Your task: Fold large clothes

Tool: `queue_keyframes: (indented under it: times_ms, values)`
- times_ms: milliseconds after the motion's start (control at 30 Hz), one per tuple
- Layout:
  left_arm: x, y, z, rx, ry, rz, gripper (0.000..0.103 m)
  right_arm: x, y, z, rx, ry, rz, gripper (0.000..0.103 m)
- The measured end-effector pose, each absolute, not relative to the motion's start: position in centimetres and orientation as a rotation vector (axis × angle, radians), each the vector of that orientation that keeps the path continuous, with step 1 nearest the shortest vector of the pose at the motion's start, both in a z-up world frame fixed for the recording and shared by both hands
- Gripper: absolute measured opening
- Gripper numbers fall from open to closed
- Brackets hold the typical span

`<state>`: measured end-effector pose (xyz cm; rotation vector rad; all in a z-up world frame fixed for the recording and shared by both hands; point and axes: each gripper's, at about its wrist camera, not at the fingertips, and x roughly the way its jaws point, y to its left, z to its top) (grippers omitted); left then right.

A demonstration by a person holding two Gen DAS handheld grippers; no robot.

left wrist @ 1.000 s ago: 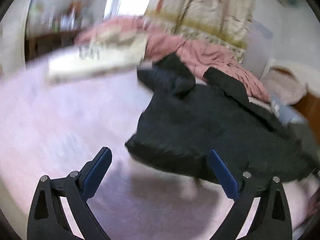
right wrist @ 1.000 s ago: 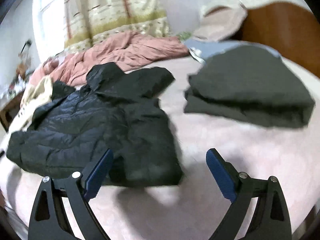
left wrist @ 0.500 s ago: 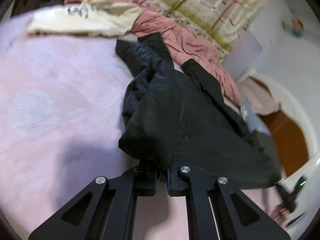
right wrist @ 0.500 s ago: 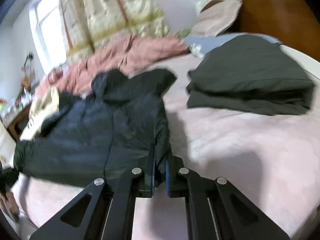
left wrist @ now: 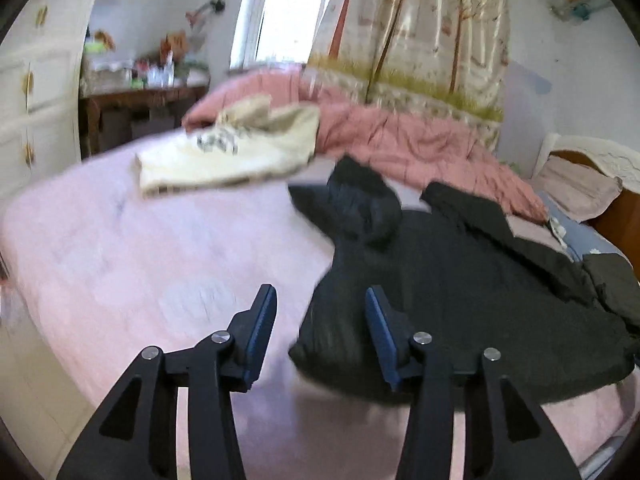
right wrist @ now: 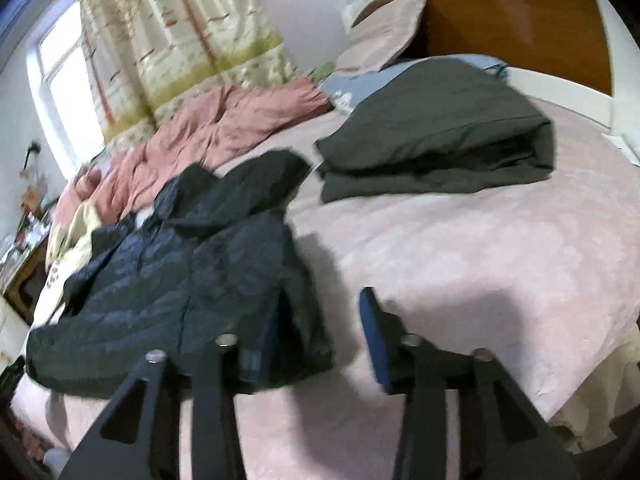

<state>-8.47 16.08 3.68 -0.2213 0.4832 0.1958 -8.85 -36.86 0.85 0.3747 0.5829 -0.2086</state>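
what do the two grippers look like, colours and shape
Both match. The left gripper and right gripper each have two matte black fingers built as angular frames with triangular cutouts, joined by round silver pivot pins. The inner faces carry flat dark blue pads. No cables, markings, hands or sleeves show.

Daylight from the blown-out window [left wrist: 286, 12] lights both views evenly. Soft shadows fall on the pink bed [right wrist: 460, 248]. Motion blur smears everything; fisheye curvature and dark vignetting mark the edges.

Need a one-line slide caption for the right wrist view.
Right gripper opening, nothing between its fingers, at the hem of a black puffer jacket spread on a pink bed.
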Motion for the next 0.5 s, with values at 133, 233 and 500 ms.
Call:
queue_keyframes:
  times_ms: [133, 233, 500]
  values:
    - [-6.3, 14.3, 6.7, -0.082, 0.483, 0.121, 0.046, -8.8, -36.3, 7.1, 0.208, 0.537, -0.236, 0.046]
    - [-1.8, 12.3, 8.9, 0.019, 0.553, 0.026, 0.062, -7.5, -34.9, 12.5, 0.09, 0.509, -0.2, 0.053]
    - [15.4, 12.7, 10.1, 0.027, 0.766, -0.036, 0.067, 0.8, -29.8, 18.3, 0.064, 0.48, -0.077, 0.063]
